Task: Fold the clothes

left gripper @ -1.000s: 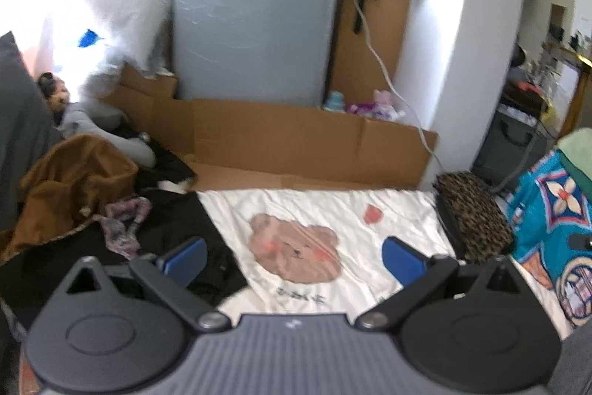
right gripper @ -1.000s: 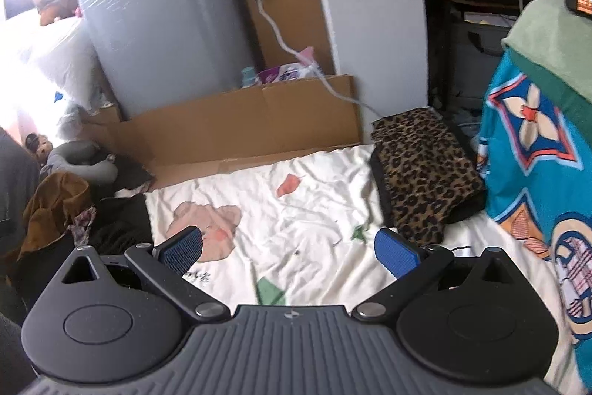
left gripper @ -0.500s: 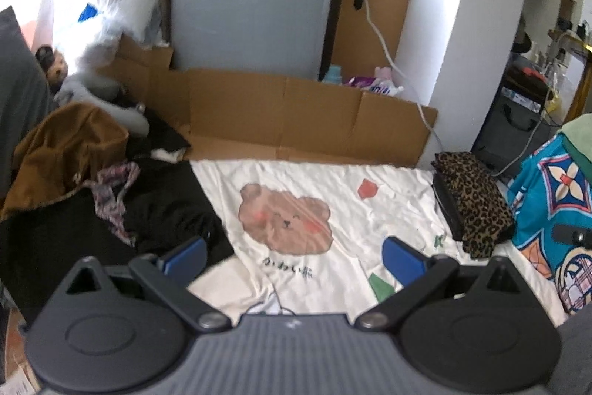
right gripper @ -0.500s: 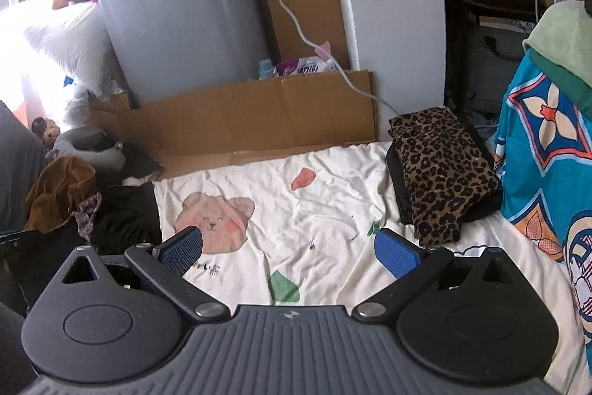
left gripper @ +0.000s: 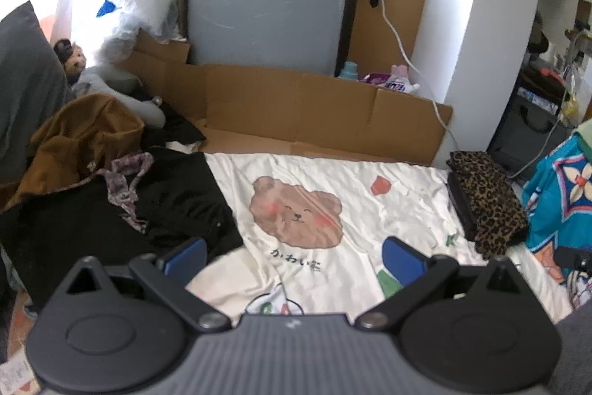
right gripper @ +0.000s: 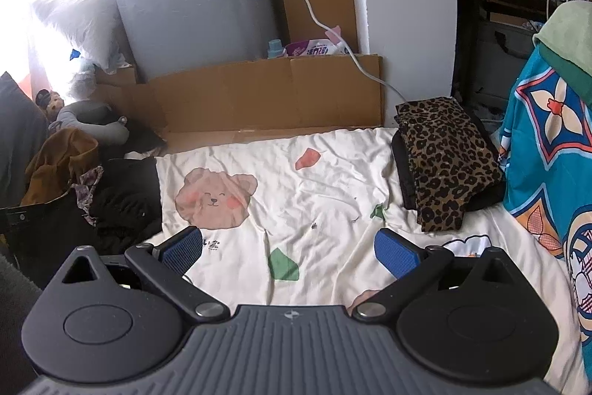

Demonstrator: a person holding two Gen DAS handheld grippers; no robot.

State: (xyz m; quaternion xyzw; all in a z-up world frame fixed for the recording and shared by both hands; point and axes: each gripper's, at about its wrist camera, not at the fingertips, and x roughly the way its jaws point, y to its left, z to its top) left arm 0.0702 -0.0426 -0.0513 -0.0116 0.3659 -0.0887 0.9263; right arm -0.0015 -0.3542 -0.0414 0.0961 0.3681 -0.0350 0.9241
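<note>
Clothes (left gripper: 111, 210) unheld; both grippers (left gripper: 294, 256) agape.

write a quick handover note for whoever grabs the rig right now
Left claw: open, empty, above the cream bear-print sheet.
Right claw: open, empty, above the same sheet.
Folded leopard-print garment lies on a black folded piece at the sheet's right edge; that looks done.
Unfolded pile on the left: brown garment, black garments, a floral purple strip.
Left to do, likely: pull one piece from the pile onto the sheet, fold it, stack it by the leopard one.
</note>
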